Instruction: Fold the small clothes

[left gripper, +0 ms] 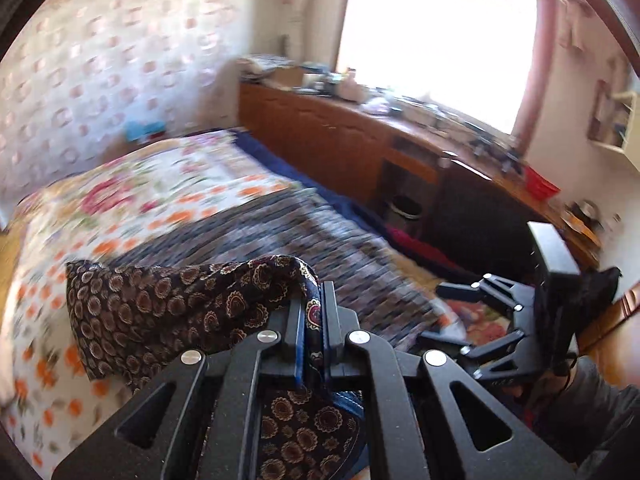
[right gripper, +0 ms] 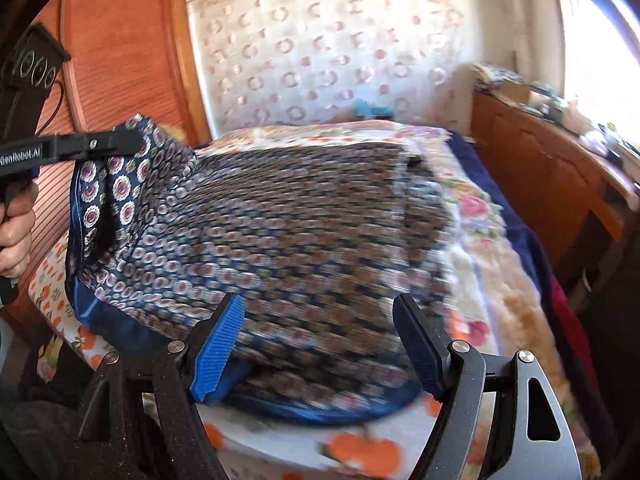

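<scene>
The navy patterned garment (right gripper: 280, 220) lies spread over the floral bedspread (right gripper: 472, 216), with one corner lifted clear of the bed at the left of the right wrist view. That corner is clamped in the left gripper (left gripper: 314, 312), whose jaws are closed tight on the fabric; cloth hangs to the left of the fingers and passes back beneath them. The right gripper (right gripper: 320, 344) sits above the garment's near blue-trimmed edge with its jaws wide apart, and the pads do not press on the fabric. A wooden counter (left gripper: 360, 128) runs along the bed's far side beneath a bright window (left gripper: 440, 32).
</scene>
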`<state>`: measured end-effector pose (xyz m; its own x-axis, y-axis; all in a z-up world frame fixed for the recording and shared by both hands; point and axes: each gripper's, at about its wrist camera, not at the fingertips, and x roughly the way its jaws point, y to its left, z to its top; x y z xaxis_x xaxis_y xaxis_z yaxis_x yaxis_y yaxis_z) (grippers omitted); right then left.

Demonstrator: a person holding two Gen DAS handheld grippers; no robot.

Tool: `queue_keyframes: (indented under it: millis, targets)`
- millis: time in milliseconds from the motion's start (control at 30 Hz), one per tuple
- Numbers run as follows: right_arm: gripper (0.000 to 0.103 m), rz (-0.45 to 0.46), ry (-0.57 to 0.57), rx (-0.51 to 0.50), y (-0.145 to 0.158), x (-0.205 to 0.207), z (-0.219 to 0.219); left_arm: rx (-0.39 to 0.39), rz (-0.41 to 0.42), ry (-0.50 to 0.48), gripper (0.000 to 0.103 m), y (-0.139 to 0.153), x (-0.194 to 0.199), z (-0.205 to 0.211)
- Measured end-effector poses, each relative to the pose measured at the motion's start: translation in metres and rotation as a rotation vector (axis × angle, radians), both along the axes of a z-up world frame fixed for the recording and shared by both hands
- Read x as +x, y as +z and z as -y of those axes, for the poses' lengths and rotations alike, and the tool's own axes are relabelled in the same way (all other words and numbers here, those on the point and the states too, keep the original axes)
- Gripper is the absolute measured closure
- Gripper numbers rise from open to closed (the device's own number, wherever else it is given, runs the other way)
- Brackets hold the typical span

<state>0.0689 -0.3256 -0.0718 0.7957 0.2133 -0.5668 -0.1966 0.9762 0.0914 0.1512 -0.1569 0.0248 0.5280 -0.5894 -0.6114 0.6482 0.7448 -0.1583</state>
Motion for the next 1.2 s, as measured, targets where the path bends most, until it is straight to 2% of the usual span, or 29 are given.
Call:
queue_keyframes:
  millis: [167, 367, 400, 500, 567, 600, 633, 900, 1200]
  targets:
    - [0.024, 0.003, -0.059, 0.035, -0.003, -0.021, 0.032, 0.014, 0.008, -0.091, 0.096, 0.014, -0.001, 0.053]
    - [0.025, -0.003, -0.085, 0.040, -0.007, -0.039, 0.037, 0.047, -0.009, -0.118, 0.095, 0.017, 0.006, 0.076]
    - [0.025, -0.005, -0.086, 0.040, -0.007, -0.041, 0.037, 0.054, -0.013, -0.119, 0.088, 0.016, 0.008, 0.075]
    - [0.025, -0.008, -0.087, 0.034, -0.002, -0.038, 0.036, 0.042, 0.000, -0.110, 0.057, 0.016, 0.013, 0.064]
    - [0.025, -0.007, -0.088, 0.028, 0.003, -0.041, 0.032, 0.026, 0.003, -0.093, 0.043, 0.019, 0.017, 0.054]
    - [0.024, -0.006, -0.087, 0.026, 0.005, -0.037, 0.031, 0.016, 0.001, -0.085, 0.031, 0.019, 0.020, 0.047]
    - [0.024, -0.003, -0.086, 0.023, 0.006, -0.036, 0.029, 0.009, 0.004, -0.075, 0.025, 0.019, 0.024, 0.039]
    - [0.025, 0.005, -0.038, -0.023, 0.015, 0.000, 0.009, 0.084, 0.052, 0.098, 0.025, -0.004, 0.050, -0.037]
    - [0.025, 0.001, 0.093, -0.085, 0.031, 0.071, -0.046, 0.111, 0.022, 0.194, 0.025, -0.044, 0.087, -0.093]
